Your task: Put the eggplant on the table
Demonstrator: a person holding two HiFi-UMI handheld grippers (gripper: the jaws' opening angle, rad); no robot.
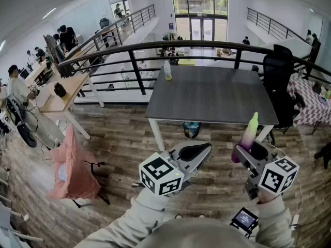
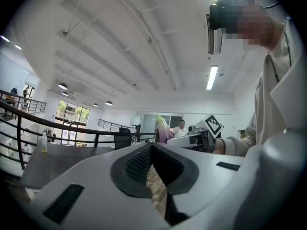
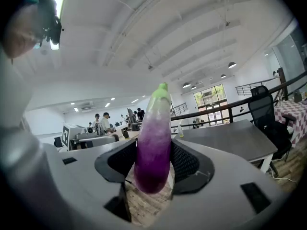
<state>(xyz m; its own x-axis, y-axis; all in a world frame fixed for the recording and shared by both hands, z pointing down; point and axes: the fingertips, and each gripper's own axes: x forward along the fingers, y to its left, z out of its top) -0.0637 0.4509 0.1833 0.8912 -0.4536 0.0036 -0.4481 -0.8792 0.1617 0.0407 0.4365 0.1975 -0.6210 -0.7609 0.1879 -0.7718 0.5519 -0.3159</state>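
So, our eggplant (image 1: 251, 129) is not yet on the tabletop (image 1: 207, 94).
Right gripper (image 3: 154, 152) fingers clamp it; left gripper (image 2: 151, 147) fingers together.

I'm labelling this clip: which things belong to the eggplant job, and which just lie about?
Job: eggplant, held in the right gripper; grey table.
Lying about: bottle on the table; black chair; pink cloth; left gripper, shut and empty.
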